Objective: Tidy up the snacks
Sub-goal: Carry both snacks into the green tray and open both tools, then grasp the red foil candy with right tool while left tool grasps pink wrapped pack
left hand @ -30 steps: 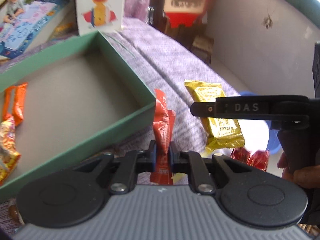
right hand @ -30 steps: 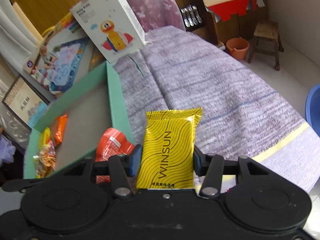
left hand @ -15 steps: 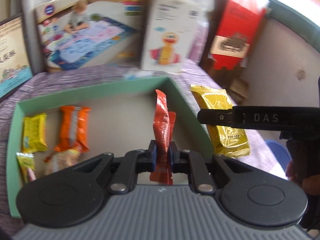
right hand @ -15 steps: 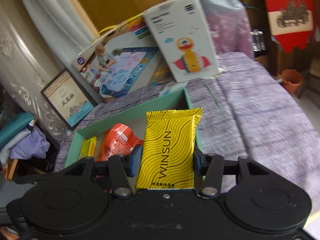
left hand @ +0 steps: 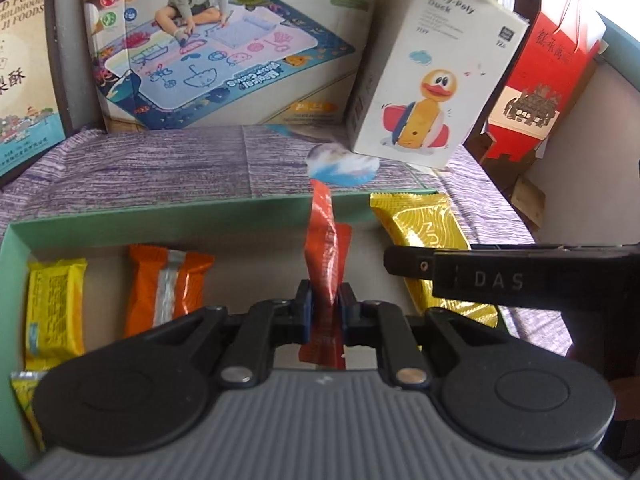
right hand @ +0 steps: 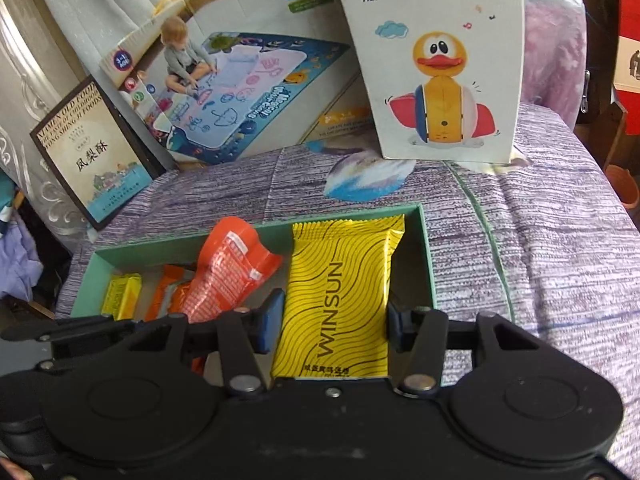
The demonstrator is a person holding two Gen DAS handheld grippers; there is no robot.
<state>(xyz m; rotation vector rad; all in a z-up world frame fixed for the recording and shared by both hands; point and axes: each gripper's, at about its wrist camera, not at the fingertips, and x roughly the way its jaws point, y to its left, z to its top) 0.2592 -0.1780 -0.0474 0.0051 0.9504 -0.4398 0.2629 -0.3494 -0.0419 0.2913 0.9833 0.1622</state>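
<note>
**Two snack packs held over the green box**

Purple streaky cloth point(right hand: 520, 248) covers the bed-like top where everything sits. At the back, a big toy box with a drawing-mat picture point(left hand: 224, 52) leans at 11 o'clock. A white duck toy box point(left hand: 432, 76) stands at 1 o'clock. A dark framed food sign point(right hand: 88, 160) leans at 9 o'clock in the right wrist view. A red paper box point(left hand: 548, 80) stands at 2 o'clock in the left wrist view.

A shallow green cardboard box point(left hand: 160, 220) lies open on the cloth, in the middle of both views. Inside it, at 9 o'clock, lie a small yellow snack bar point(left hand: 56, 308) and an orange and silver snack pack point(left hand: 164, 288) side by side.

The left gripper point(left hand: 326, 308) has its jaws almost shut, just starting to open. A thin red-orange snack packet point(left hand: 326, 256) stands upright between them, still pinched, above the box floor.

The right gripper point(right hand: 332, 324) has its jaws partway open around a shiny yellow WINSUN snack pack point(right hand: 340, 292). The right pad presses the pack's edge; I cannot tell if the blue left pad touches it. The pack stands upright over the right end of the green box, at 12 o'clock from the gripper. In the left wrist view, this gripper's black arm reaches in from 3 o'clock.
</note>
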